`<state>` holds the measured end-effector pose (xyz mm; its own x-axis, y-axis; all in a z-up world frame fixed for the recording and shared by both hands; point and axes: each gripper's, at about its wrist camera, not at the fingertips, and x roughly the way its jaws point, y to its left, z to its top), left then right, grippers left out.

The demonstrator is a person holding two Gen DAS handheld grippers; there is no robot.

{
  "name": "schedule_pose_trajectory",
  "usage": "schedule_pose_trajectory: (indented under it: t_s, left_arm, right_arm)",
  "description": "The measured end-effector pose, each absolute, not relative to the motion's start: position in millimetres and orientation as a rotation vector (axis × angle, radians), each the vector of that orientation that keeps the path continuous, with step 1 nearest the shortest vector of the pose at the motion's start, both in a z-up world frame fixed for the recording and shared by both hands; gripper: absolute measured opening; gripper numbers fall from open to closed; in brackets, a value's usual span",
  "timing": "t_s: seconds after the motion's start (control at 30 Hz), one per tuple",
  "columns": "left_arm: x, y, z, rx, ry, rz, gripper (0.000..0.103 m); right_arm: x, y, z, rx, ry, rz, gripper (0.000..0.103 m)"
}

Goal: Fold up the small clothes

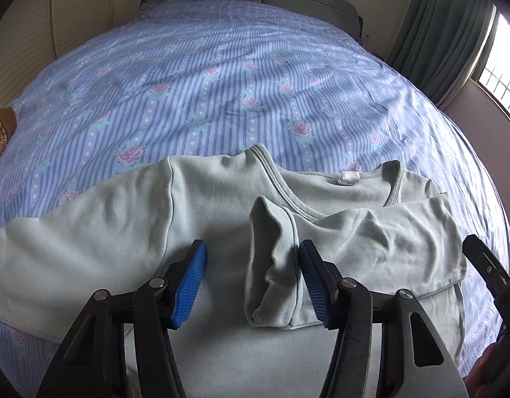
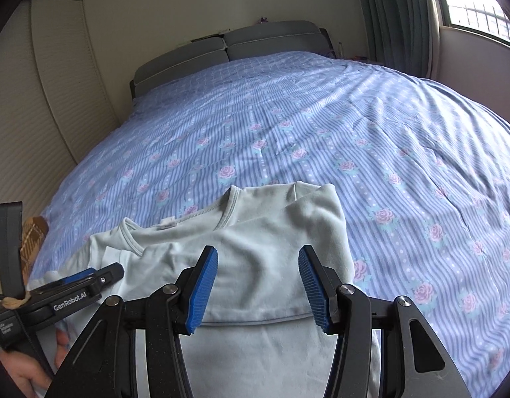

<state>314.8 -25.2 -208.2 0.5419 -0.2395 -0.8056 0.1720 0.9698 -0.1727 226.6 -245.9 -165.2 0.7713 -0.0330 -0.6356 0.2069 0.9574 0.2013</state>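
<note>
While both tools hover low over the garment, the left tool (image 1: 253,277) has its blue pads spread wide and grips nothing; the cuff of the folded sleeve (image 1: 271,265) lies between its fingers, against the right pad. The right tool (image 2: 258,287) is likewise wide open and empty, positioned above the folded sleeve where it crosses the chest. In the right wrist view, the left tool appears at 8 o'clock. The pale green long-sleeved shirt (image 1: 221,192) lies flat at the near edge of the bed (image 1: 221,76), collar toward 12 o'clock, the other sleeve (image 1: 72,232) extending toward 9 o'clock. A striped floral bedcover (image 2: 321,132) covers the bed; the headboard (image 2: 255,38) stands at 12 o'clock.
</note>
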Motion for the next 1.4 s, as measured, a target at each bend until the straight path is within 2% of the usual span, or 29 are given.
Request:
schedule_pose_trajectory:
  t_s: [0.03, 0.07, 0.23, 0.67, 0.77, 1.0, 1.03, 1.07, 1.1, 1.13, 1.27, 1.4]
  left_arm:
    - [315, -26, -209, -0.076, 0.968, -0.247, 0.047]
    - [314, -26, -209, -0.075, 0.967, -0.249, 0.034]
    - [309, -24, -206, -0.074, 0.941, -0.253, 0.007]
    - [301, -5, -190, -0.085, 0.894, -0.197, 0.006]
    - [304, -7, -202, -0.067, 0.932, -0.19, 0.006]
    - [300, -6, -210, -0.047, 0.933, -0.158, 0.008]
    - [300, -7, -209, -0.042, 0.932, -0.147, 0.014]
    - [298, -7, -208, -0.035, 0.928, -0.133, 0.029]
    - [297, -7, -207, -0.03, 0.92, -0.124, 0.038]
    - [295, -8, -206, -0.027, 0.911, -0.122, 0.055]
    - [290, -16, -213, 0.022, 0.911, -0.112, 0.057]
    - [288, -15, -215, 0.024, 0.907, -0.103, 0.057]
  right_arm:
    - [227, -246, -166, 0.267, 0.681, -0.132, 0.052]
    - [227, -247, -167, 0.271, 0.684, -0.132, 0.052]
    - [227, -252, -171, 0.282, 0.696, -0.136, 0.052]
    - [219, -263, -164, 0.296, 0.685, -0.17, 0.052]
    - [220, -266, -166, 0.294, 0.695, -0.177, 0.052]
    - [220, -268, -176, 0.287, 0.728, -0.189, 0.052]
    - [220, -268, -177, 0.288, 0.732, -0.191, 0.052]
    - [221, -269, -178, 0.29, 0.737, -0.192, 0.052]
    - [222, -269, -180, 0.291, 0.742, -0.193, 0.052]
    - [222, -268, -181, 0.287, 0.745, -0.197, 0.052]
    - [223, -266, -189, 0.202, 0.763, -0.255, 0.066]
    - [226, -270, -200, 0.137, 0.806, -0.317, 0.066]
